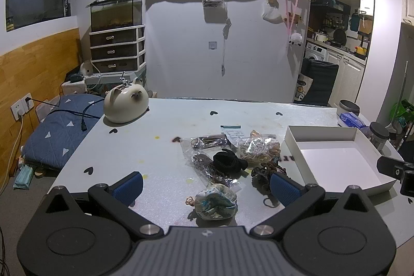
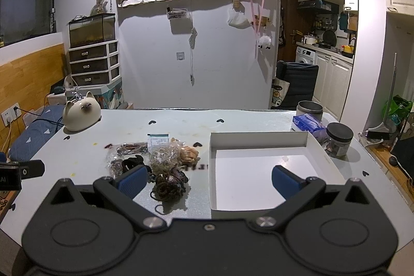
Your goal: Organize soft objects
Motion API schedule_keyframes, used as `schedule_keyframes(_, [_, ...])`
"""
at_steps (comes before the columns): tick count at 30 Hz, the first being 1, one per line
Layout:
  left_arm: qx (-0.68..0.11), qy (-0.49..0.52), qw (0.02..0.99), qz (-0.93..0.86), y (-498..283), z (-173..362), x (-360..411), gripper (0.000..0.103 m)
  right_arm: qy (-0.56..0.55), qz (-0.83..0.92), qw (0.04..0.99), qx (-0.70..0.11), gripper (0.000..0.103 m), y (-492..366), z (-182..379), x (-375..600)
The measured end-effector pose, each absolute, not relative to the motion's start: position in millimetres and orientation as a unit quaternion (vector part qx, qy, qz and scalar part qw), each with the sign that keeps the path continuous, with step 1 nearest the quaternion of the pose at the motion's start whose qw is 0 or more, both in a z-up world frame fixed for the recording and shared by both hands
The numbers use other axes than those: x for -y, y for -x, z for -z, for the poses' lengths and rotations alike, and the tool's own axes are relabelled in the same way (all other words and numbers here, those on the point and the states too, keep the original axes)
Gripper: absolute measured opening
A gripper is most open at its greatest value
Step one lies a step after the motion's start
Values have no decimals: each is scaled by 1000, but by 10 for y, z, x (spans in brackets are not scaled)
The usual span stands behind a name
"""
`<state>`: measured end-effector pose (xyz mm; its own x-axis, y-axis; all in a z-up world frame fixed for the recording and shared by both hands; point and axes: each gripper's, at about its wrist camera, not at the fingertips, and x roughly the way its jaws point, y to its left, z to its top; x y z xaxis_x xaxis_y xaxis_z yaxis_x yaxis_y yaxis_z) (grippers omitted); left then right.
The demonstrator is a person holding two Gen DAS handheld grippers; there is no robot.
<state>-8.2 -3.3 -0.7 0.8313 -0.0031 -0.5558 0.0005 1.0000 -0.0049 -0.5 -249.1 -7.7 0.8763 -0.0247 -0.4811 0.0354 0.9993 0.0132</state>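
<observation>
A pile of soft hair ties lies mid-table: a blue-green scrunchie (image 1: 216, 201) nearest me, a black scrunchie (image 1: 227, 161), a dark knitted scrunchie (image 1: 264, 172) (image 2: 169, 184), a beige scrunchie (image 2: 189, 153), and clear bags of bands (image 1: 256, 148) (image 2: 163, 155). An empty white box (image 1: 336, 154) (image 2: 261, 172) stands to the right. My left gripper (image 1: 205, 184) is open, above the table just short of the blue-green scrunchie. My right gripper (image 2: 208, 180) is open, straddling the box's left wall.
A ceramic cat figure (image 1: 126, 102) sits at the table's far left. A metal tin (image 2: 309, 109), a blue tissue pack (image 2: 308, 124) and a dark-lidded jar (image 2: 338, 139) stand behind and right of the box. A blue cushion (image 1: 62, 126) lies off the left edge.
</observation>
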Motion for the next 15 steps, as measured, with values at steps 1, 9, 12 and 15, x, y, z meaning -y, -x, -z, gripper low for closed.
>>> schedule_keyframes(1, [-290, 2, 957, 1, 73, 12, 27, 103, -11, 15, 968, -248, 103, 9, 76, 2489])
schedule_keyframes(9, [-290, 2, 957, 3, 78, -5, 46, 103, -11, 16, 968, -248, 103, 3, 79, 2485])
schedule_keyframes(12, [-290, 1, 957, 4, 76, -22, 71, 103, -11, 16, 968, -249, 103, -2, 81, 2487])
schedule_keyframes(15, [-292, 2, 956, 7, 52, -25, 77, 103, -11, 16, 968, -249, 103, -6, 82, 2487])
